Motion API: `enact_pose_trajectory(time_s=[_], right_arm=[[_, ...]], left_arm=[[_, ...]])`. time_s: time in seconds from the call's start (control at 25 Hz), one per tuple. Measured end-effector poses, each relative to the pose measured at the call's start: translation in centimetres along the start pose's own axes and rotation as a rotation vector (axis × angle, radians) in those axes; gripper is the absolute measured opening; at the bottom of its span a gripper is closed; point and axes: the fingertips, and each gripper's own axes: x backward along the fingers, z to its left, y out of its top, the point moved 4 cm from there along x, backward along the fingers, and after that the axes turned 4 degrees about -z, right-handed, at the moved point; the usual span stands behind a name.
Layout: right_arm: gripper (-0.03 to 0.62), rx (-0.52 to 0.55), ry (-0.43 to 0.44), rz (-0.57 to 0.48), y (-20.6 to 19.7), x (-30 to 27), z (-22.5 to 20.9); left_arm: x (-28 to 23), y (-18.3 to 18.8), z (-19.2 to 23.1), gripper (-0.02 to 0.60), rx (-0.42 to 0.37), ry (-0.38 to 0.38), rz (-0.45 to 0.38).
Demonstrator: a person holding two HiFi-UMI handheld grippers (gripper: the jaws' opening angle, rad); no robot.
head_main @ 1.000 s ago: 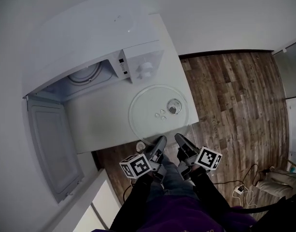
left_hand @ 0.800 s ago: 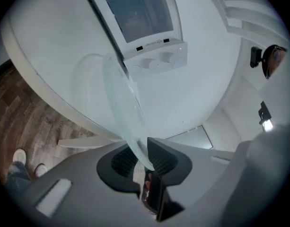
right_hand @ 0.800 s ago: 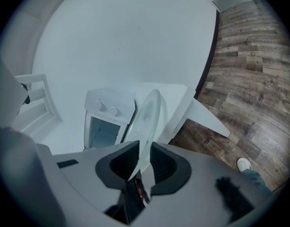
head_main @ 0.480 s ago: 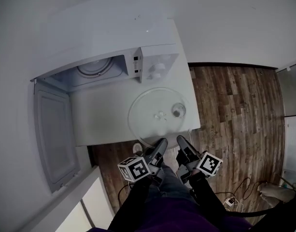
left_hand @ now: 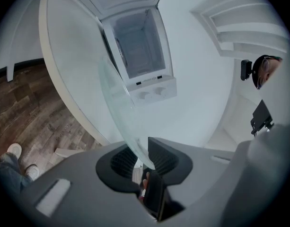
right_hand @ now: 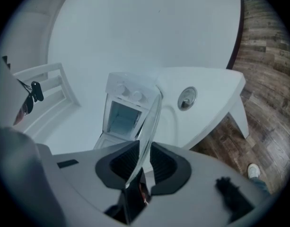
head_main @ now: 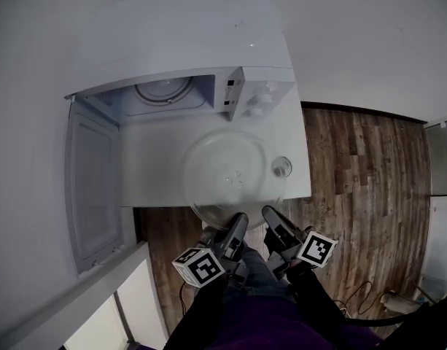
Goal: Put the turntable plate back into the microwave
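The clear glass turntable plate [head_main: 227, 175] hangs level just above the white table [head_main: 146, 184], in front of the open microwave [head_main: 208, 57]. Both grippers hold its near rim. My left gripper [head_main: 241, 219] is shut on the rim at the left, and the glass edge [left_hand: 121, 103] runs up from between its pads [left_hand: 144, 157]. My right gripper [head_main: 268, 213] is shut on the rim at the right, with the plate [right_hand: 152, 122] seen edge-on between its jaws [right_hand: 144, 162]. The microwave cavity [head_main: 168, 97] shows its roller ring on the floor.
The microwave door [head_main: 92, 188] stands swung open to the left, past the table's edge. A small round metal piece [head_main: 281, 167] lies on the table right of the plate. Wooden floor [head_main: 362, 195] lies to the right, and a white cabinet edge [head_main: 77, 297] at lower left.
The plate has come up off the table and shifted left, off the small round piece that showed through it. Both grippers rose with it, still on its near rim.
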Motion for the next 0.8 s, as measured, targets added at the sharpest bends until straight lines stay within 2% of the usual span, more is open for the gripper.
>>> enact_pose_trajectory(time_s=[0.36, 0.52, 0.8], right_arm=[[0.083, 0.083, 0.138, 0.14, -1.5, -4.3, 4.4], [0.083, 0.129, 0.207, 0.177, -1.1, -6.6, 6.5], [0.083, 0.186, 0.299, 0.218, -0.1, -10.6, 8.5]], left_arm=[[3.6, 4.0, -0.8, 0.083, -0.011, 0.037, -0.228], [4.2, 6.4, -1.6, 0.083, -0.058, 0.039, -0.305], [3.8, 9.9, -1.9, 0.083, -0.09, 0.024, -0.425]])
